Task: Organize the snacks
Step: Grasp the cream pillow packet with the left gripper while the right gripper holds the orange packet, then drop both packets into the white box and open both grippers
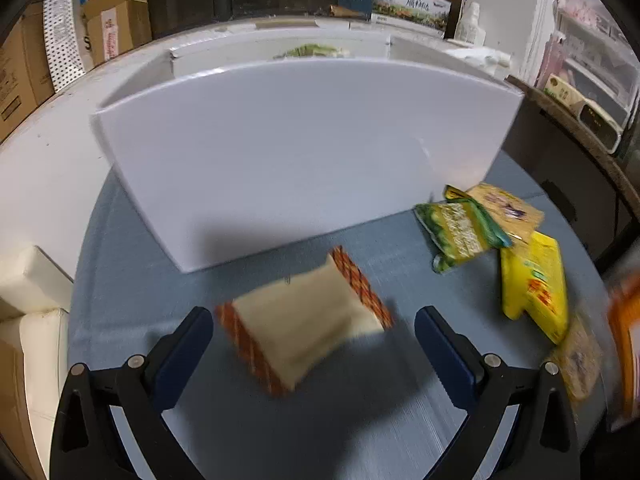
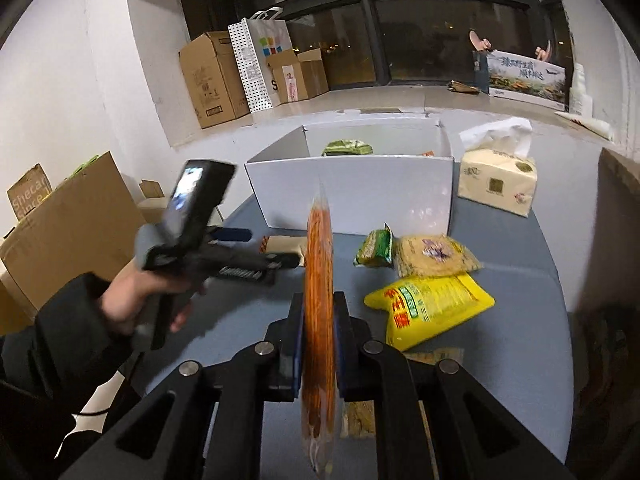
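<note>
My left gripper (image 1: 314, 320) is open just above a beige snack pack with orange plaid ends (image 1: 304, 326) that lies on the blue table, in front of the white box (image 1: 304, 148). It also shows in the right wrist view (image 2: 260, 252). My right gripper (image 2: 318, 312) is shut on an orange snack packet (image 2: 319, 280), held on edge above the table. A green packet (image 1: 460, 226) (image 2: 374, 248), a tan packet (image 1: 506, 206) (image 2: 436, 258) and a yellow packet (image 1: 534, 286) (image 2: 430, 306) lie on the table to the right. The white box (image 2: 352, 188) holds a green packet (image 2: 347, 147).
A tissue pack (image 2: 498, 178) stands right of the box. Cardboard boxes (image 2: 212, 80) and a dotted paper bag (image 2: 260, 60) stand at the back left. Another tan packet (image 1: 578, 362) lies at the table's right edge. A white cushion (image 1: 28, 300) is at the left.
</note>
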### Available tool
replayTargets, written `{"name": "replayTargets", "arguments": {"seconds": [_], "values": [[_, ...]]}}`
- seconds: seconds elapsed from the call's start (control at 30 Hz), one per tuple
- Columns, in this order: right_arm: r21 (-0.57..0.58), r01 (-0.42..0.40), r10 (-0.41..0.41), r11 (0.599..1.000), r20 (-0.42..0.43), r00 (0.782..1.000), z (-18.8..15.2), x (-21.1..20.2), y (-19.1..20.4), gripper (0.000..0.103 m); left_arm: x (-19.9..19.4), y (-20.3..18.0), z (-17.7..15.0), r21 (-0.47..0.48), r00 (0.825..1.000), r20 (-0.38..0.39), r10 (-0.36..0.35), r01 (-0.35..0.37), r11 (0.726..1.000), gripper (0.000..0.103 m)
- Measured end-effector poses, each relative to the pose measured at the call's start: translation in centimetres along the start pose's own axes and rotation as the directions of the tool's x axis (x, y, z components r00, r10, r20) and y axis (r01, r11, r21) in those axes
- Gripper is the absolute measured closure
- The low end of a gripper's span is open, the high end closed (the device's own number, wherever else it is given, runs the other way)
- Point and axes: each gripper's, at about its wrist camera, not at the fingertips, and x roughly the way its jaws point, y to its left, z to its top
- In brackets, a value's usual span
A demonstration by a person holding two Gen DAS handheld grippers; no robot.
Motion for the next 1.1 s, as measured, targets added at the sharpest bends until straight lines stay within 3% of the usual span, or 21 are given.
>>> {"name": "replayTargets", "arguments": {"seconds": [0.1, 0.13, 0.17, 0.2, 0.3, 0.5, 0.73, 0.87, 0.97, 1.03, 1.1], "values": [[0.032, -0.008, 0.008, 0.999, -0.012, 1.000, -0.5, 0.4, -0.8, 0.091, 1.9, 0.9, 0.4, -0.054, 0.998, -0.067, 0.001, -0.005, 0.999, 0.001], [0.037, -0.009, 0.009, 0.999, -0.015, 1.000, -0.6, 0.6, -1.0, 0.091, 1.8, 0.9, 0.4, -0.058, 0.999, -0.053, 0.004, -0.007, 0.998, 0.001], [0.041, -0.007, 0.008, 0.999, -0.017, 1.000, -0.6, 0.6, -1.1, 0.090, 1.7, 1.0, 0.3, -0.070, 0.999, -0.049, 0.017, -0.020, 0.997, 0.007], [0.042, -0.007, 0.008, 0.999, -0.017, 1.000, -0.7, 0.7, -1.2, 0.090, 1.5, 0.9, 0.2, -0.068, 0.998, -0.044, 0.047, -0.050, 0.996, 0.020], [0.048, -0.011, 0.012, 0.999, -0.019, 1.000, -0.9, 1.0, -1.4, 0.090, 0.3, 0.7, -0.3, -0.075, 1.000, -0.010, 0.017, -0.018, 0.997, 0.038], [0.040, -0.015, 0.016, 0.999, -0.029, 0.999, -1.2, 1.6, -1.0, 0.090, -3.7, 0.7, -1.6, -0.069, 0.996, 0.087, -0.025, 0.031, 0.997, 0.038], [0.091, -0.034, 0.034, 0.995, 0.000, 0.999, -0.4, 1.5, -1.5, 0.090, -10.9, 0.3, -1.0, -0.049, 0.966, 0.248, -0.074, 0.089, 0.995, 0.038], [0.115, -0.074, 0.069, 0.991, 0.045, 0.997, 2.3, 1.3, -2.1, 0.090, -13.8, 0.8, 1.6, -0.016, 0.948, 0.311, -0.074, 0.083, 0.996, 0.038], [0.120, -0.042, 0.033, 0.992, 0.075, 0.997, 5.1, 1.6, -2.7, 0.090, -14.1, 1.1, 4.5, -0.013, 0.943, 0.329, -0.054, 0.061, 0.998, 0.038], [0.196, -0.059, 0.041, 0.979, 0.095, 0.995, 7.4, 2.5, -4.0, 0.090, -13.9, 1.6, 6.5, -0.041, 0.948, 0.316, -0.029, 0.045, 0.998, 0.038], [0.238, -0.059, 0.030, 0.969, 0.123, 0.992, 10.2, 3.7, -5.1, 0.090, -13.6, 2.1, 8.1, -0.050, 0.942, 0.335, -0.037, 0.057, 0.997, 0.038]]}}
